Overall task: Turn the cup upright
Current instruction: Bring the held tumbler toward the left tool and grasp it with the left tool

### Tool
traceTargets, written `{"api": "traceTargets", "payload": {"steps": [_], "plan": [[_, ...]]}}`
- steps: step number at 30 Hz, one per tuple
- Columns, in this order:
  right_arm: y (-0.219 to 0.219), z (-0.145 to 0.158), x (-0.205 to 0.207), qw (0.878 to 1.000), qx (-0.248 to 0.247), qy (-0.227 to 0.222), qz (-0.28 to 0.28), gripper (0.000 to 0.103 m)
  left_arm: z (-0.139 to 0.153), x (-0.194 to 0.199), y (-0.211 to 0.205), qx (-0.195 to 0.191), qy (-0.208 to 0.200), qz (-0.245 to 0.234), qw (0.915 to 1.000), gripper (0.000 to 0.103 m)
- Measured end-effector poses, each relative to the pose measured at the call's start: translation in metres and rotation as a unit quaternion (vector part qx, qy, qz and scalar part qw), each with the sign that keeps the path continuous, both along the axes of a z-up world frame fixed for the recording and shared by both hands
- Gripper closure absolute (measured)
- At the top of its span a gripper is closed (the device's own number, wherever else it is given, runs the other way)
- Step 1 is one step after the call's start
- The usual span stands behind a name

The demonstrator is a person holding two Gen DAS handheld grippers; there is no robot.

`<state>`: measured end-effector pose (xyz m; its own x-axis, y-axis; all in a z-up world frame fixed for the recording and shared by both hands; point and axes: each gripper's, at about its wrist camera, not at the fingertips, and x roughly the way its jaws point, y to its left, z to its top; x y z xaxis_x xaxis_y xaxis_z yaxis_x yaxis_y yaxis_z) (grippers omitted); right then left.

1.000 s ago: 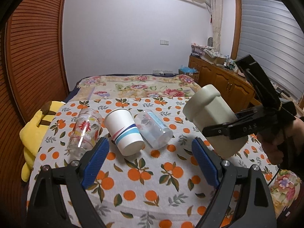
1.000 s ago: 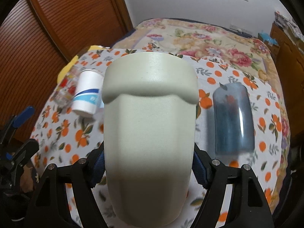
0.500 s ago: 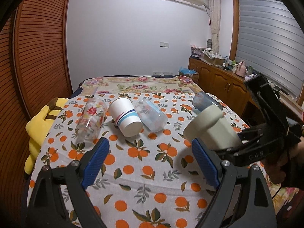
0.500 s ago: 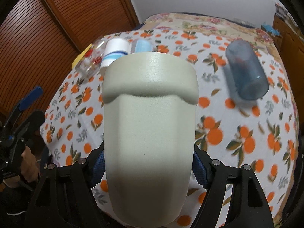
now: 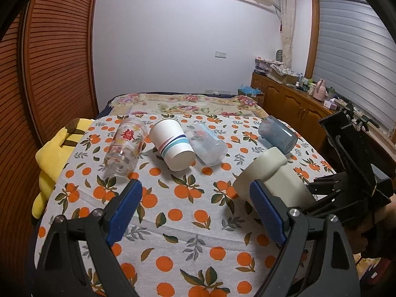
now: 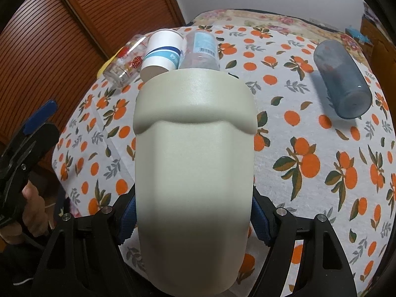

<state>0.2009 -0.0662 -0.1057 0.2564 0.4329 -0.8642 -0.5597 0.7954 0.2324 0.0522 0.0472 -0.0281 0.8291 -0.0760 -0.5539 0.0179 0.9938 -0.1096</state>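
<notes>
A bed (image 5: 188, 104) carries an orange-print cloth (image 5: 188, 205). On the cloth's far left, a clear glass (image 5: 125, 146), a striped paper cup (image 5: 173, 144) and a clear plastic cup (image 5: 206, 146) lie on their sides, side by side. A blue tumbler (image 5: 277, 135) lies on its side at far right. A yellow plush (image 5: 53, 158) rests at the left edge.

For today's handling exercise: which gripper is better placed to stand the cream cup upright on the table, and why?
The right gripper: it is already shut on the cream cup, held tilted low over the tablecloth. The left gripper is open, empty and apart from it.
</notes>
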Motion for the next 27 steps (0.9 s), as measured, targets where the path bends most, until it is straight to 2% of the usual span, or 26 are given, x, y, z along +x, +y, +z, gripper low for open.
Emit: {"api": "traceTargets", "payload": {"steps": [15, 19, 27], "plan": [[0.007, -0.001, -0.003, 1.0, -0.018, -0.018, -0.001, 0.023, -0.004, 0.001, -0.001, -0.004, 0.016, 0.007, 0.9998, 0.014], [0.003, 0.015, -0.012, 0.999, -0.009, -0.052, 0.0, 0.017, -0.002, 0.005, 0.0, -0.012, 0.02, 0.009, 0.9997, 0.014], [-0.035, 0.05, -0.028, 0.995, 0.029, -0.094, -0.02, 0.017, 0.003, 0.012, -0.016, -0.016, 0.03, -0.003, 0.9994, 0.014]]}}
